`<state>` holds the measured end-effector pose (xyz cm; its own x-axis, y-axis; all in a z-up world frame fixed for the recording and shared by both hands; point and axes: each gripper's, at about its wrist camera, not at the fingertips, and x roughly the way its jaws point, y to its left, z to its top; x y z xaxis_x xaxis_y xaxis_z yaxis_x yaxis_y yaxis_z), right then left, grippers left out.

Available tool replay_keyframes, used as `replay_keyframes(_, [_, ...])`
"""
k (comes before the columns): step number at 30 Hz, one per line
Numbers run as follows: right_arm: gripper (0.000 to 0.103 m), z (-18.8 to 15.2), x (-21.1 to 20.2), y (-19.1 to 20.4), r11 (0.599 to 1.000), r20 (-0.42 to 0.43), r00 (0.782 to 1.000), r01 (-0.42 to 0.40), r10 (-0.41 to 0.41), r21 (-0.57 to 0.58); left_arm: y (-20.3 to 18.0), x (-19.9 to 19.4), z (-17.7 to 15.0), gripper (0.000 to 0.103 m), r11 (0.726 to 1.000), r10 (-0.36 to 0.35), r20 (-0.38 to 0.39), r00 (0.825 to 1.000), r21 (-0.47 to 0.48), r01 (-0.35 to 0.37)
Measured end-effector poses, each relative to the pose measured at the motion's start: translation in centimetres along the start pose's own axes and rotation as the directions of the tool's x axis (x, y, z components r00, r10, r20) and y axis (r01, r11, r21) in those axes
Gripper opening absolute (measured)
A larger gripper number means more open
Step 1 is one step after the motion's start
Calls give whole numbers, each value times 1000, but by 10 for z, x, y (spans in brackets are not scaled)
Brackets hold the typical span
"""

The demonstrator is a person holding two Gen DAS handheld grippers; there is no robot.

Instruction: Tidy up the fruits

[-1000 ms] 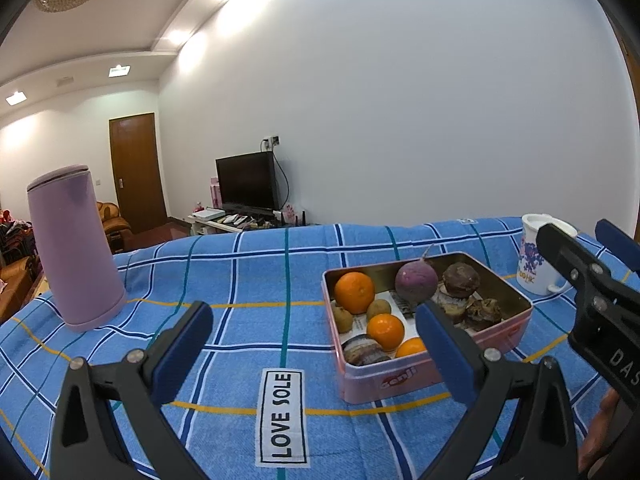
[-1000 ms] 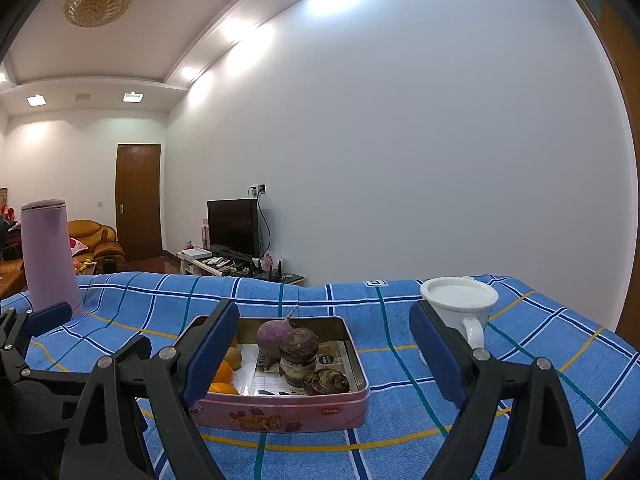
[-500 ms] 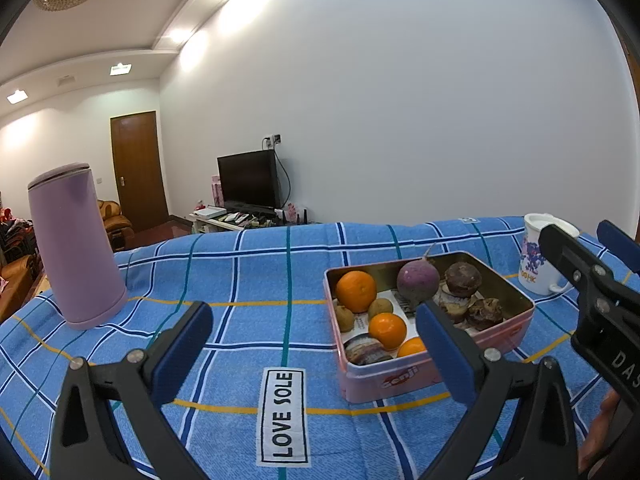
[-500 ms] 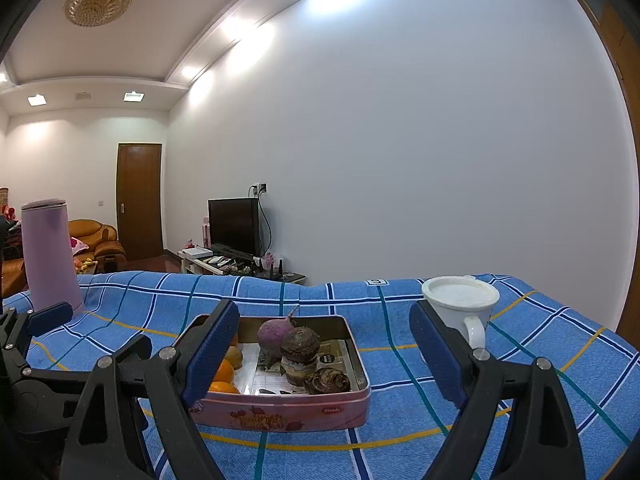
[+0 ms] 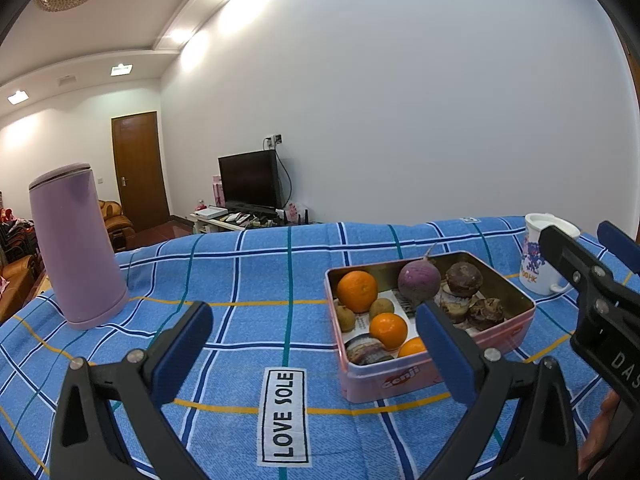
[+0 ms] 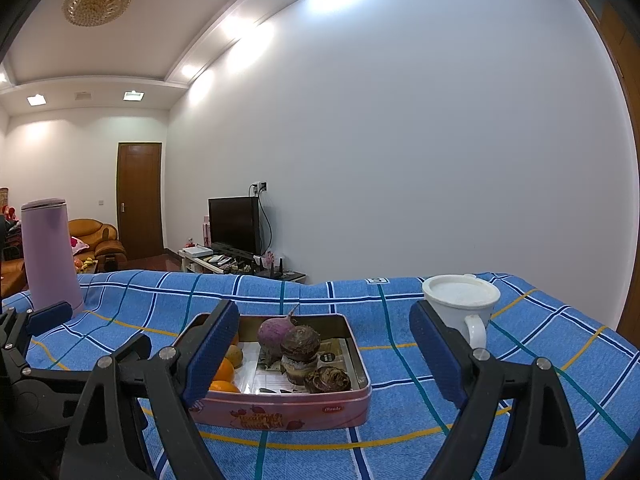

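Note:
A pink tin box (image 5: 404, 376) (image 6: 280, 414) sits on the blue checked cloth. It holds several oranges (image 5: 357, 291), small brown fruits (image 5: 381, 308), a purple round root (image 5: 419, 282) (image 6: 273, 331) and dark brown lumpy fruits (image 5: 464, 279) (image 6: 301, 343). My left gripper (image 5: 312, 352) stands open above the cloth, left of and in front of the box, with nothing between its fingers. My right gripper (image 6: 324, 356) is open too, hanging just in front of the box with nothing held. It shows at the right edge of the left wrist view as black arms (image 5: 592, 292).
A tall lilac flask (image 5: 76, 248) (image 6: 50, 258) stands at the far left of the cloth. A white mug (image 5: 540, 256) (image 6: 460, 304) stands right of the box. A "LOVE SOLE" label (image 5: 284, 416) lies on the cloth. A TV, sofa and door are behind.

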<state>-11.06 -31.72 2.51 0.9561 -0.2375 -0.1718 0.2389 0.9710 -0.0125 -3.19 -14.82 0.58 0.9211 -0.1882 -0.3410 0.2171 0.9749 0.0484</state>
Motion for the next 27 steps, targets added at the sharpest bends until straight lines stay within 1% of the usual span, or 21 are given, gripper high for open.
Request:
replay_keyframes(12, [88,-1,1,-2,1000,1,1000,2,-2,2,3,2,-1,103,1000,22,-11,1000,-12,-22])
replay_keyframes(21, [88,-1,2,-1,1000,-2,1000,0,0,1,3,4,-1,103,1000,20,-16,1000,-15,-21])
replay_keyframes(27, [88,-1,2,-1,1000,-2,1000,0,0,2,3,5,-1,103,999,32,-20,999,-15,-32])
